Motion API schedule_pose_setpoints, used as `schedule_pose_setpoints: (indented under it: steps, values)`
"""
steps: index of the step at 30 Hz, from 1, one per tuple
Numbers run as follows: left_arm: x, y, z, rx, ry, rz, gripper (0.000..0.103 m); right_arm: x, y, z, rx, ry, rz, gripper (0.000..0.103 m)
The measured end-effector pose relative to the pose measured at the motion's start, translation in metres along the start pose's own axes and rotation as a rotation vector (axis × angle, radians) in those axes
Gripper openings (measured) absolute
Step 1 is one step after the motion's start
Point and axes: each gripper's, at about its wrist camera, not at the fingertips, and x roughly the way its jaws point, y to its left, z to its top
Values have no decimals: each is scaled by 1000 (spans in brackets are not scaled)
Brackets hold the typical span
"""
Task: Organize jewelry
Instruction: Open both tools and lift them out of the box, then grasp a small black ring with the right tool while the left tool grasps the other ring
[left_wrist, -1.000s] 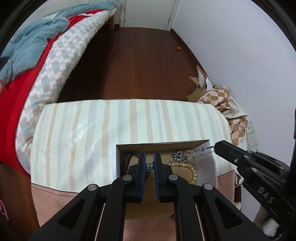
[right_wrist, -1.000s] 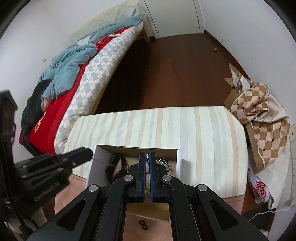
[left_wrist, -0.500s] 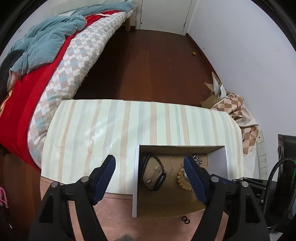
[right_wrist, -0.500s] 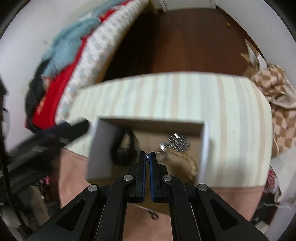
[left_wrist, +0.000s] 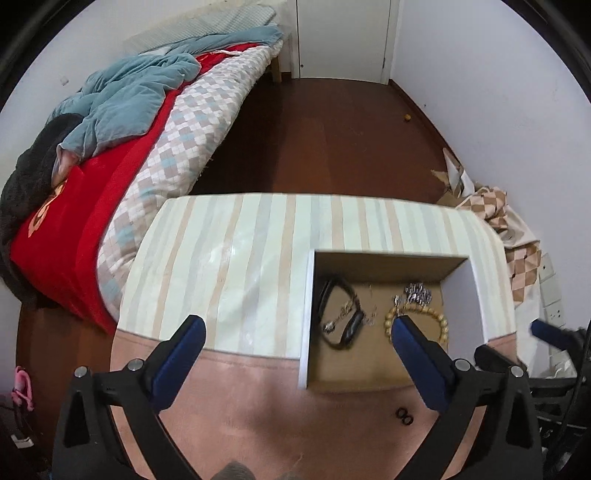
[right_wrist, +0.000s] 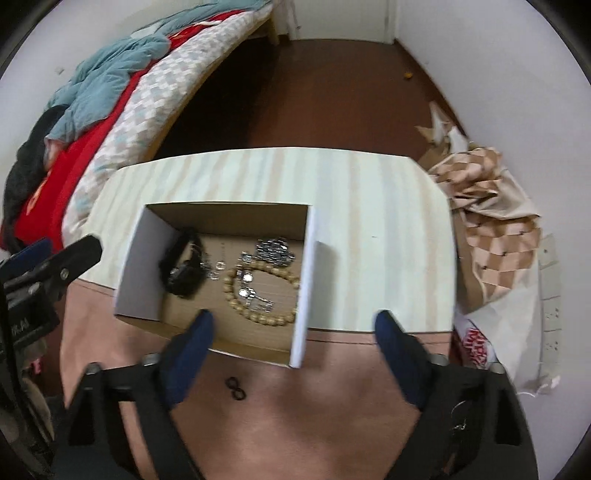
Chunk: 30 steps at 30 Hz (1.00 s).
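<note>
Both grippers have let go and pulled back: left gripper (left_wrist: 295, 338) and right gripper (right_wrist: 293, 325) stand wide, empty. Inside the box (right_wrist: 142, 266) lie the bead bracelet (right_wrist: 258, 295), watch (right_wrist: 183, 266) and chains; 2 rings (right_wrist: 236, 388) wait outside.

Soft even indoor light, heavy fisheye bending with black corners, right-wrist view motion-blurred.

Open-topped box (right_wrist: 309, 258), walls around jewelry (right_wrist: 258, 288)

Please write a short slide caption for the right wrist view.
Open right hand-held gripper above a cardboard box holding a bead bracelet and black watch.
</note>
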Motion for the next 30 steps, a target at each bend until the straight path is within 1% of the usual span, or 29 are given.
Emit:
schedule_pose_setpoints:
  steps: [2, 6, 10, 16, 21, 25, 30]
  values:
    - [1, -1, -7, 5, 4, 7, 103, -2, 0, -7, 1, -19, -54, 102]
    - [-5, -4, -19, 5, -4, 8, 103, -10, -1, -17, 13, -63, -107, 102]
    - [-14, -7, -27, 7, -18, 20, 103, -23, 0, -25, 21, -96, -129, 102]
    - [-49, -7, -35, 4, -102, 43, 103, -56, 2, -38, 25, -180, -170, 102]
    - [-80, -6, -40, -8, -162, 31, 103, -87, 7, -48, 25, -244, -178, 102]
    - [-101, -6, -45, -11, -194, 18, 103, -115, 11, -57, 22, -302, -187, 102]
    - [-125, -8, -50, -6, -233, 7, 103, -145, 11, -67, 33, -350, -174, 102]
